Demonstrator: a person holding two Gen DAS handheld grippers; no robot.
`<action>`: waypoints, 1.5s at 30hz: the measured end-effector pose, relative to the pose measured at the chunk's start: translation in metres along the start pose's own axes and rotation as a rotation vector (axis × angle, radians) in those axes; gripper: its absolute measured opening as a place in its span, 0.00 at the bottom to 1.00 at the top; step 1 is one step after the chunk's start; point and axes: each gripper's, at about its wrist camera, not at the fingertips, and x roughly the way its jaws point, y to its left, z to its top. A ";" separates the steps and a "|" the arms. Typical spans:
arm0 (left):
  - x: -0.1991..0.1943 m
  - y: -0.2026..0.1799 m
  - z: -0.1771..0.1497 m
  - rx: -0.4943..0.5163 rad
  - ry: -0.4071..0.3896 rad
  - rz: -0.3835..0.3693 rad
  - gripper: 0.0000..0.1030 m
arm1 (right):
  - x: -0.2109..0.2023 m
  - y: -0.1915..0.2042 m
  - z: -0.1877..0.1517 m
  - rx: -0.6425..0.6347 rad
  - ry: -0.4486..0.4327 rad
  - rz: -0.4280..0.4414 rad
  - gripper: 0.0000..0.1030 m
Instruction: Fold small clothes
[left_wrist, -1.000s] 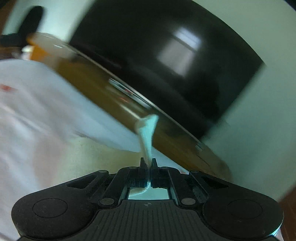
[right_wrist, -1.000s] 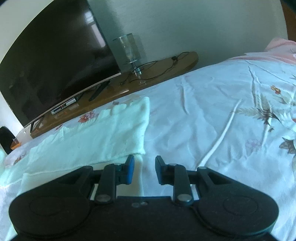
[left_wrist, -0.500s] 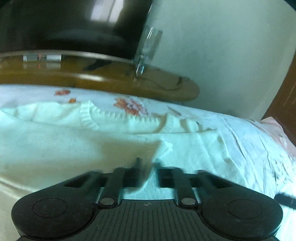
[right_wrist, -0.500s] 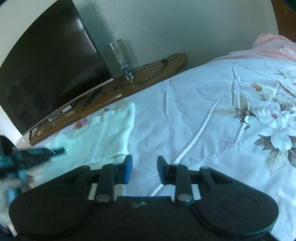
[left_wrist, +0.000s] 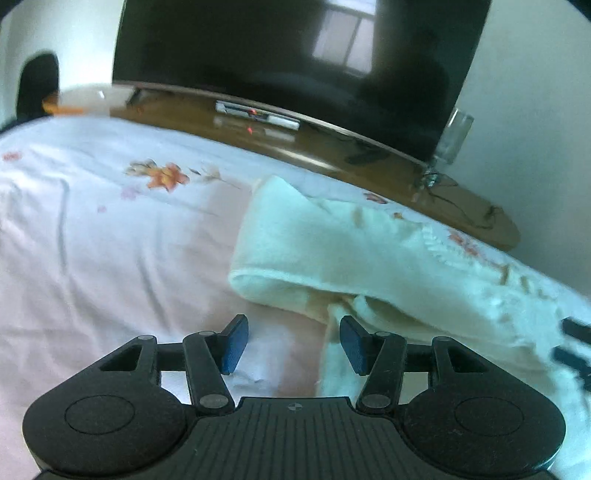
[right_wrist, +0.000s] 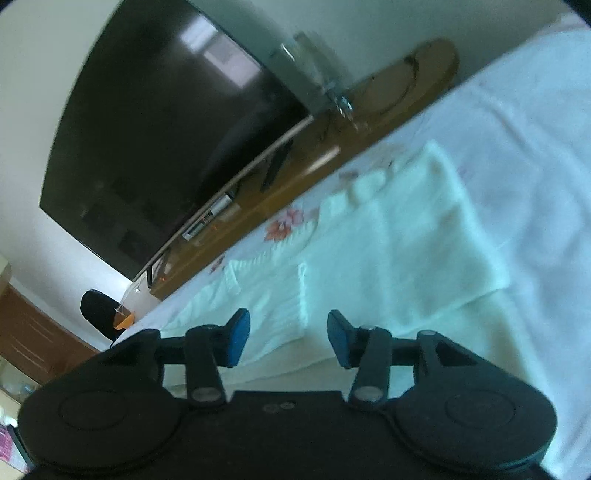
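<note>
A pale knitted garment (left_wrist: 351, 254) lies partly folded on the floral bed sheet (left_wrist: 92, 229). Its left part is doubled over into a thick rolled fold. My left gripper (left_wrist: 291, 345) is open and empty, just in front of that fold, with a strip of the knit beside its right finger. In the right wrist view the same garment (right_wrist: 388, 251) lies flat ahead. My right gripper (right_wrist: 288, 338) is open and empty, hovering over the garment's near edge. The other gripper's dark tips (left_wrist: 572, 350) show at the left wrist view's right edge.
A wooden TV bench (left_wrist: 332, 147) runs along the far side of the bed, with a large dark TV (left_wrist: 288, 59), a clear glass (left_wrist: 452, 136) and cables on it. A dark chair (right_wrist: 98, 312) stands at the far left. The bed sheet (right_wrist: 535, 129) stretches to the right.
My left gripper has let go of the knit, opened and pulled back to the folded left end. My right gripper opened wider, tilted and moved over the garment.
</note>
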 end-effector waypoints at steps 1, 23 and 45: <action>0.004 -0.001 0.004 -0.003 0.005 -0.008 0.53 | 0.006 0.000 0.000 0.020 0.004 -0.006 0.44; 0.014 -0.023 0.003 0.026 0.029 0.067 0.53 | 0.022 0.000 -0.013 0.068 0.026 -0.008 0.43; 0.019 -0.037 0.008 0.101 0.100 0.122 0.53 | -0.014 0.013 0.018 -0.099 -0.161 -0.053 0.06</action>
